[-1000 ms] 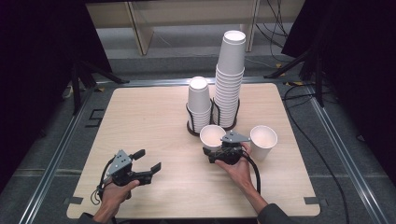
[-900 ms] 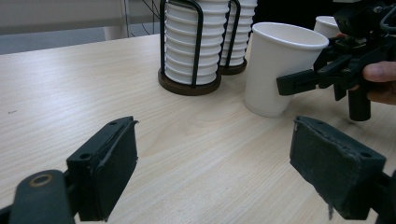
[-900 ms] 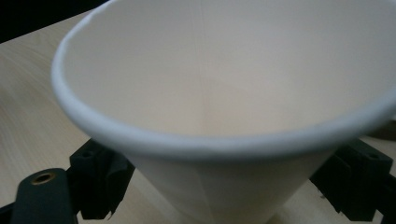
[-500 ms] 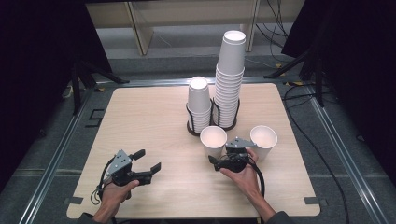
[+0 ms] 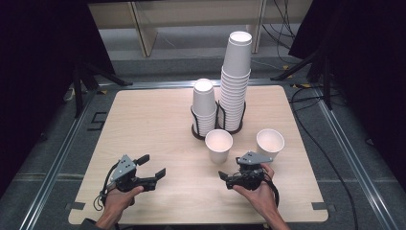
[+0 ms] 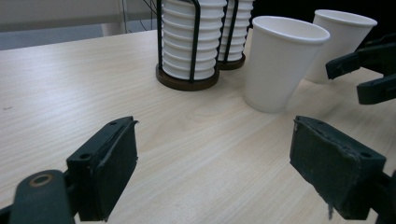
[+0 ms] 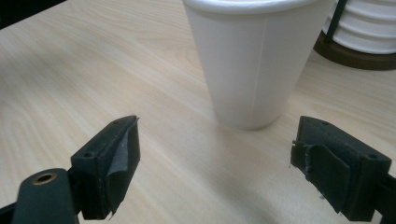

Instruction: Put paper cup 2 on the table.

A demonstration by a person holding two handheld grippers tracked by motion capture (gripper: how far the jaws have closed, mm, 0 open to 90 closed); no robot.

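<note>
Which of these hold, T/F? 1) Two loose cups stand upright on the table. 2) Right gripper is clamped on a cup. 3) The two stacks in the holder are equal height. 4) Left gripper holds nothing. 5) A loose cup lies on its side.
1) True: the near cup and the far cup both stand upright on the table.
2) False: the right gripper is open, short of the near cup, touching nothing.
3) False: the tall stack rises well above the short stack in the black holder.
4) True: the left gripper has open jaws with bare table between them.
5) False: both loose cups are upright, mouths up.
</note>
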